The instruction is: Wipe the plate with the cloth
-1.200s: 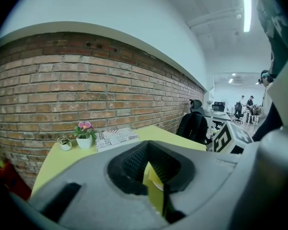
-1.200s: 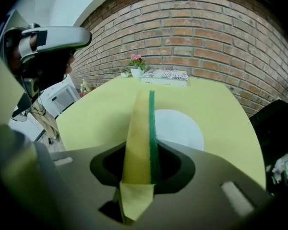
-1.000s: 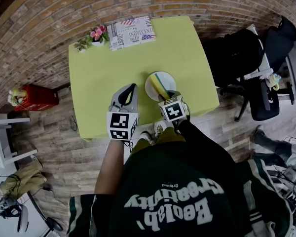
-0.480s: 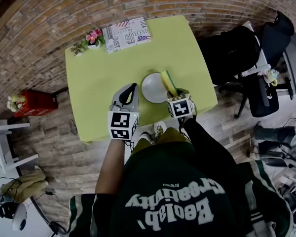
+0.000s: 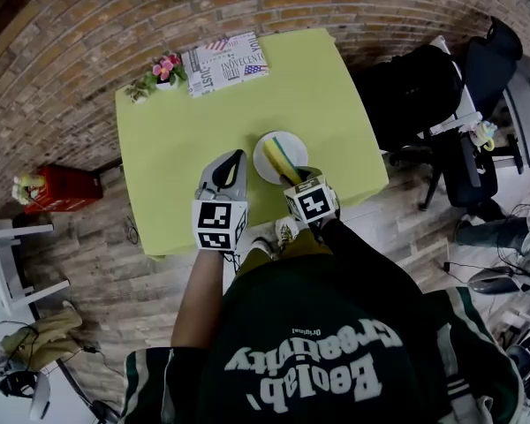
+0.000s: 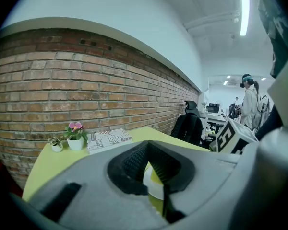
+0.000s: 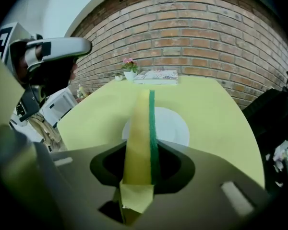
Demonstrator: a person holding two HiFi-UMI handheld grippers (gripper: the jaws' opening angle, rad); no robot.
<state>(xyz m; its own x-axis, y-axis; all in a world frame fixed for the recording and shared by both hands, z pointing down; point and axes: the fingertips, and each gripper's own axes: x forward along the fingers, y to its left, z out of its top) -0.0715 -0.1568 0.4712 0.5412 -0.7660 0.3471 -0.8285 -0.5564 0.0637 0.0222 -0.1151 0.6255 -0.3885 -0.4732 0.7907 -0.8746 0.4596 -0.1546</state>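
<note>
Your right gripper [image 5: 295, 177] clamps the cloth [image 5: 283, 155] over the plate [image 5: 267, 155]. Your left gripper [image 5: 235, 158] is clenched and empty, just left of the plate.

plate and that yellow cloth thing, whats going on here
A person stands at a yellow-green table with a gripper in each hand. The right gripper is shut on a yellow and green cloth, which reaches out over the white plate, so wiping looks under way. Whether the cloth presses on the plate cannot be told. The left gripper hovers over the table beside the plate with its jaws together, holding nothing.
</note>
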